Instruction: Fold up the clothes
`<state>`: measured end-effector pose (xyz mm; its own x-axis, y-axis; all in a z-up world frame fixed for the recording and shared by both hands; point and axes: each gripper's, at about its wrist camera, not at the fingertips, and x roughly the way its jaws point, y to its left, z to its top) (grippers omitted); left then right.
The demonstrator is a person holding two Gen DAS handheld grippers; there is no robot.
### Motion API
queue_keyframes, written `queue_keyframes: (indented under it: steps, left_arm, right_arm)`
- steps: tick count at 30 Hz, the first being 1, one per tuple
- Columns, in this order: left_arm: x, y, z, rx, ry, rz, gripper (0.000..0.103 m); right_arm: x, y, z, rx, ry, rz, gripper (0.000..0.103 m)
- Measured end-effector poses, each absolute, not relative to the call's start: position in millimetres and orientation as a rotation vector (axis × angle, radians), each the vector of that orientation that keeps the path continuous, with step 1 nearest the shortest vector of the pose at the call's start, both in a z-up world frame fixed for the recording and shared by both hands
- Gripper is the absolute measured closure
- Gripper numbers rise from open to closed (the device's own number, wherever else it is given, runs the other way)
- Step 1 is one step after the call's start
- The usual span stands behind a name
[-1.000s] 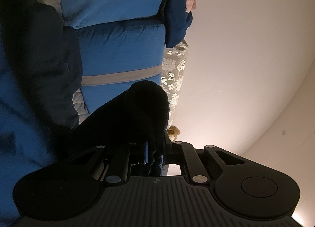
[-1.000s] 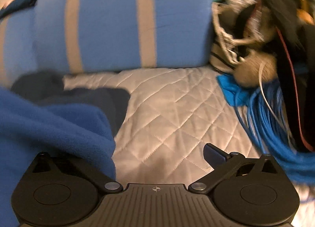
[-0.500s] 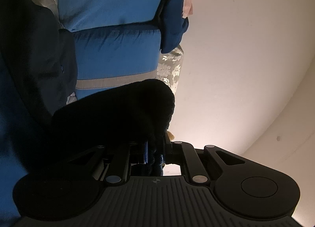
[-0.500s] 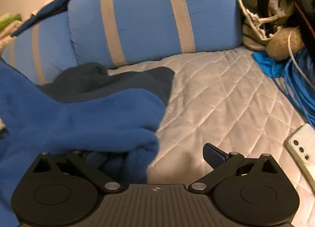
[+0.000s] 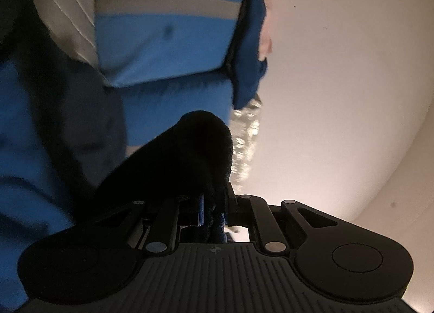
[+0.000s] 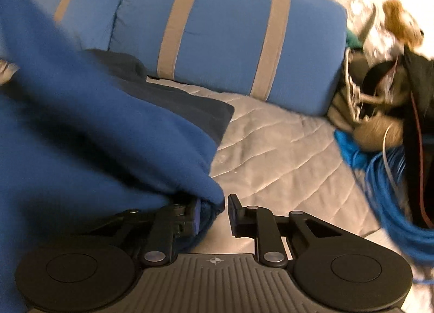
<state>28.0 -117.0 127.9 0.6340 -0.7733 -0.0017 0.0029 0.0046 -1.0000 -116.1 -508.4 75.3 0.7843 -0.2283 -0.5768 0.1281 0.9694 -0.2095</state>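
R gripper [image 6: 213, 214], wide apart a sec ago, now closing on corner of blue fleece garment [image 6: 95, 136], lower centre of frame; L gripper [image 5: 214, 211] clamped on dark bunched fabric [image 5: 184, 158]. Garment lower left on quilted bed [image 6: 284, 150]. Judgement: second grip nearly set, fold can start

A bed [image 6: 271, 150] covered in a pale quilted spread is seen ahead of the right gripper [image 6: 213, 211]. Two blue pillows with tan stripes are laid side by side along its far edge: one [image 6: 230, 33] straight ahead, the other [image 6: 81, 0] ahead to the left. A blue fleece [image 6: 81, 136] is spread over the bed's left part, its corner reaching between that tool's fingers, and a darker navy cloth [image 6: 190, 106] is seen lying on the quilt just beyond the fleece, in front of the pillows. To the right of the tool, a coil of blue cable [image 6: 393, 190] and a blurred heap of clutter [image 6: 379, 90] are piled at the bed's right side.
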Motion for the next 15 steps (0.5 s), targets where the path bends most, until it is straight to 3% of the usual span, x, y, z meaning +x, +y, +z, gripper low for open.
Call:
queue_keyframes:
  steps: [6,15]
  left_arm:
    - [22,-89,111,-1.299,0.775,-0.623,0.090]
    - [3,-69,91,-0.844,0.923,-0.563,0.090]
  right_arm:
    - [-120,-505,70,-0.293,0.646,-0.168,0.082]
    - [-118,-513,72,-0.201,0.665,-0.152,0.082]
